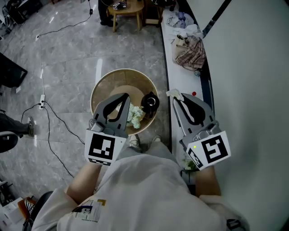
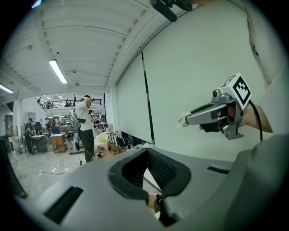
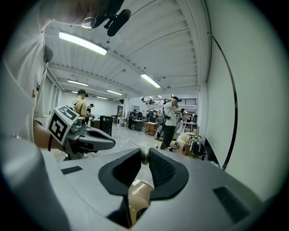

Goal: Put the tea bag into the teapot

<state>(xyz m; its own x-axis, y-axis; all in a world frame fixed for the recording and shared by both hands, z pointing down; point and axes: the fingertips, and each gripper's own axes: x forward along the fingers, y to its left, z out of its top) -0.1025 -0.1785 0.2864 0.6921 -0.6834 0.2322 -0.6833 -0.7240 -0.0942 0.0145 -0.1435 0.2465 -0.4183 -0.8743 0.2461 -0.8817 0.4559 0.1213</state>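
Note:
A small white tea bag [image 1: 173,94] is pinched at the tip of my right gripper [image 1: 175,97], which is shut on it; the right gripper view shows the tea bag [image 3: 144,155] between the pads. The black teapot [image 1: 150,102] stands on a round wooden table [image 1: 118,76], just left of the right gripper's tip. My left gripper [image 1: 125,96] hangs over the same table, left of the teapot, shut with nothing in it. In the left gripper view the jaws meet at the tip, and the right gripper [image 2: 187,119] with the tea bag shows to the right.
A pale green-white bundle [image 1: 135,115] lies on the round table beside the teapot. A long white counter [image 1: 235,90] runs along the right with a checked cloth [image 1: 192,52]. A wooden stool [image 1: 128,11] and cables with a power strip [image 1: 42,100] are on the floor.

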